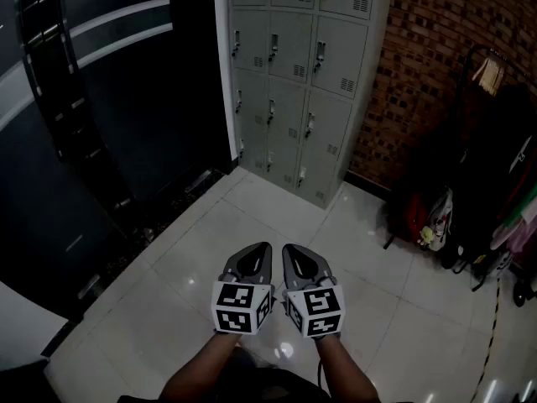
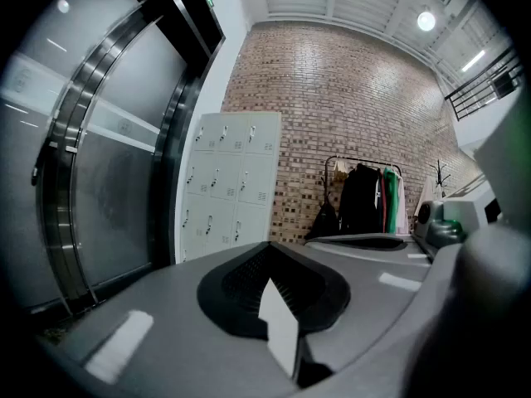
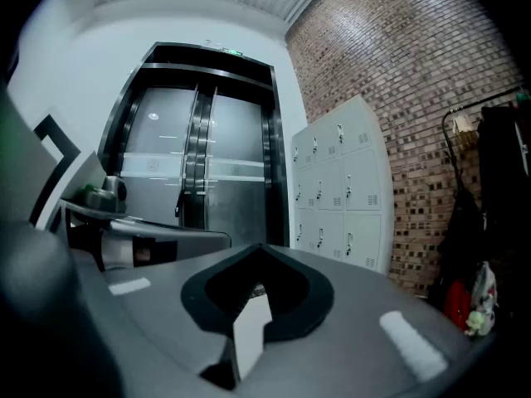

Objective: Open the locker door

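Right, the left gripper (image 1: 262,250) and right gripper (image 1: 290,250) hover side by side, well short of the locker (image 1: 294,74), each with jaws pressed together on nothing. The locker stands ahead, fully closed, between a brick wall (image 1: 436,49) on its right and a dark glass door (image 1: 126,91) on its left.
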Tool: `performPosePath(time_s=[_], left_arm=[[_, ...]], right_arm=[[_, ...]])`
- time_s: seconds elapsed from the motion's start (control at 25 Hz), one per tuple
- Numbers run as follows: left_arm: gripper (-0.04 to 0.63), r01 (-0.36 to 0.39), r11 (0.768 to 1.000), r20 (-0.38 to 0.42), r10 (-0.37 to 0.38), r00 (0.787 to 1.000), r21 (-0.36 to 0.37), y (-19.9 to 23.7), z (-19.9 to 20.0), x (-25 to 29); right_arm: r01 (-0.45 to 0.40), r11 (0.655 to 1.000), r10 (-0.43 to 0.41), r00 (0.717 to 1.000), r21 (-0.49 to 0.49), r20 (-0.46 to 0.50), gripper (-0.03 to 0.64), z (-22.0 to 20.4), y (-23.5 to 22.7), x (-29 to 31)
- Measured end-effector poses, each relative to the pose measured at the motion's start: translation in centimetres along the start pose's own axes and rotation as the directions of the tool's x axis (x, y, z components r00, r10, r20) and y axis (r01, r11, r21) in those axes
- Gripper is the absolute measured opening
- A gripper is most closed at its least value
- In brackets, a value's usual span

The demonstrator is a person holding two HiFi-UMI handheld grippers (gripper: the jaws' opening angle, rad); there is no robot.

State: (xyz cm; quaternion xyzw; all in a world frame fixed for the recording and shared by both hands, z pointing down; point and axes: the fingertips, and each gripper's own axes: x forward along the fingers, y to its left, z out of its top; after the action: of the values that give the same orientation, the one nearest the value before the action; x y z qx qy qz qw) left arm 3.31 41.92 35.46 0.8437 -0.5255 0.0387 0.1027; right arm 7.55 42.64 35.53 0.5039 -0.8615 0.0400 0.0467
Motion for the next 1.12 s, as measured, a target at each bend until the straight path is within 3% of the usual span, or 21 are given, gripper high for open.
performPosePath(time_s=[0.36, 1.12], left_arm=[[0.005, 0.019, 1.000, 0.020, -0.019, 1.000, 0.003, 2.8, 0.7, 5.6], [0.006, 0.074, 0.997, -0.010, -0.074, 0.997, -0.014, 17.1, 5.4, 20.5]], right_arm=[[0.008, 1.000, -0.008, 1.000, -0.023, -0.006, 0.001, -0.4, -2.9, 5.4], [0.068, 0.997, -0.070, 0.997, -0.042, -0.044, 0.001, 3.1, -6.9, 25.6]])
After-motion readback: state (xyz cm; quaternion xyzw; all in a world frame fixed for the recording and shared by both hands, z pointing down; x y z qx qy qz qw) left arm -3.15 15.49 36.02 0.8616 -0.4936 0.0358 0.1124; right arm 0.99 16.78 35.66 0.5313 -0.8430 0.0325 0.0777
